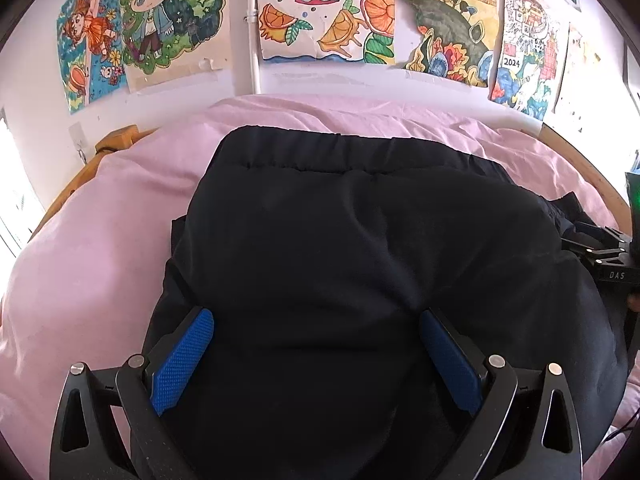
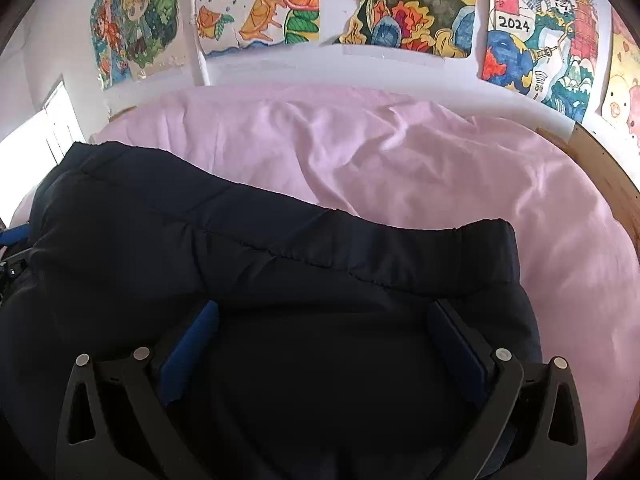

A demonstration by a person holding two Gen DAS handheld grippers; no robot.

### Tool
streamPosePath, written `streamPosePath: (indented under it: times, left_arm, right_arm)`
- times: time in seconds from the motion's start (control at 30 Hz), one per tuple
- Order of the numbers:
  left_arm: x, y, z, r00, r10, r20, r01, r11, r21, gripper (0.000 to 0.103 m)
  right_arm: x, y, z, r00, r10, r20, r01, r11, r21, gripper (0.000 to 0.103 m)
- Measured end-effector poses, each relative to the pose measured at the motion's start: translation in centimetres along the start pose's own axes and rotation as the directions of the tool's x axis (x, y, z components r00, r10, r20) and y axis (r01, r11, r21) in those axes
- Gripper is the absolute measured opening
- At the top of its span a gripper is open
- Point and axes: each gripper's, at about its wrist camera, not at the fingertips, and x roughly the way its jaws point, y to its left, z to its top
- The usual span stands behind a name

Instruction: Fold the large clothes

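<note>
Both the left hand-held gripper (image 1: 316,344) and right hand-held gripper (image 2: 322,336) hover wide open, empty, over the dark folded garment (image 1: 360,240) lying on the pink-sheeted bed (image 2: 400,160), with colourful drawings (image 1: 328,12) taped along the far white wall (image 1: 36,100).

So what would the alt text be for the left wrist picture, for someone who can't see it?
A dark padded garment lies spread on a pink bedsheet, seen from just behind the left hand-held gripper, whose blue-padded fingers stand open over the near part of it. Colourful children's drawings cover the white wall behind the bed.
</note>
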Motion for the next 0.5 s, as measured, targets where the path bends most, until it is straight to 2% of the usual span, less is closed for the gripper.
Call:
streamPosePath:
  times: [0.1, 0.4, 0.5]
  left_arm:
    - [0.0, -0.1, 0.0, 1.000, 0.004, 0.001, -0.004, 1.000, 0.005, 0.103]
    - [-0.3, -0.1, 0.2, 1.000, 0.013, -0.007, -0.013, 1.000, 0.019, 0.103]
    - [-1.7, 0.5, 0.8, 1.000, 0.007, 0.008, -0.007, 0.999, 0.035, 0.103]
  right_arm:
    - [0.0, -0.6, 0.0, 1.000, 0.023, 0.004, -0.023, 0.999, 0.025, 0.102]
    - [0.2, -0.6, -0.1, 1.000, 0.016, 0.014, -0.016, 0.999, 0.028, 0.102]
    - [-1.6, -1.5, 0.0, 0.996, 0.073, 0.056, -0.076, 0.995, 0.057, 0.102]
